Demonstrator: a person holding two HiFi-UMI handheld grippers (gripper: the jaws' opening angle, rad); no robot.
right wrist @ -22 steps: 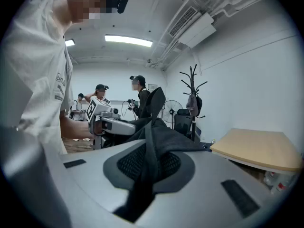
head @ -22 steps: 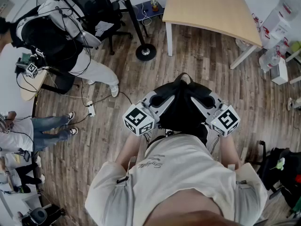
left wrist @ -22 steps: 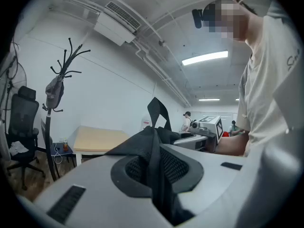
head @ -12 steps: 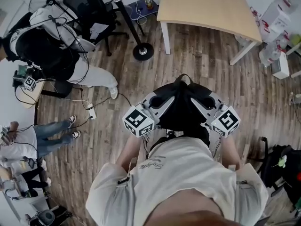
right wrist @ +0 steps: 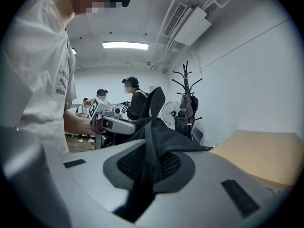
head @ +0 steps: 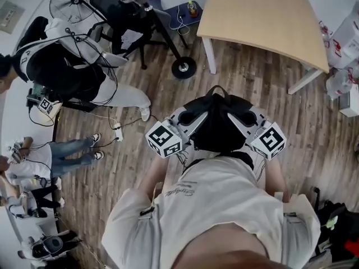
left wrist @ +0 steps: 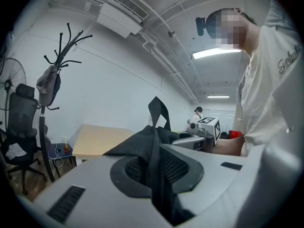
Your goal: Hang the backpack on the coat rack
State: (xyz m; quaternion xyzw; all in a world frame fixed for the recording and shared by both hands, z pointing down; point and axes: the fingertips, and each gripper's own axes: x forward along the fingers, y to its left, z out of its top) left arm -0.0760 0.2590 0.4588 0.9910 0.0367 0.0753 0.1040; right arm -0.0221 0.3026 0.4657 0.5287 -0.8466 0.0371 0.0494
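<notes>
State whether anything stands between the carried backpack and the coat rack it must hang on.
Nothing visible does: bare wood floor lies between the backpack and the coat rack. The table stands right of that path, the office chair left of the rack.

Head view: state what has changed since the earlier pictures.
The coat rack and the table have slid rightward in frame, so the wearer's viewpoint shifted. The backpack stays clamped in the left gripper and right gripper, held as before.

Shift — coat rack base nearer backpack.
</notes>
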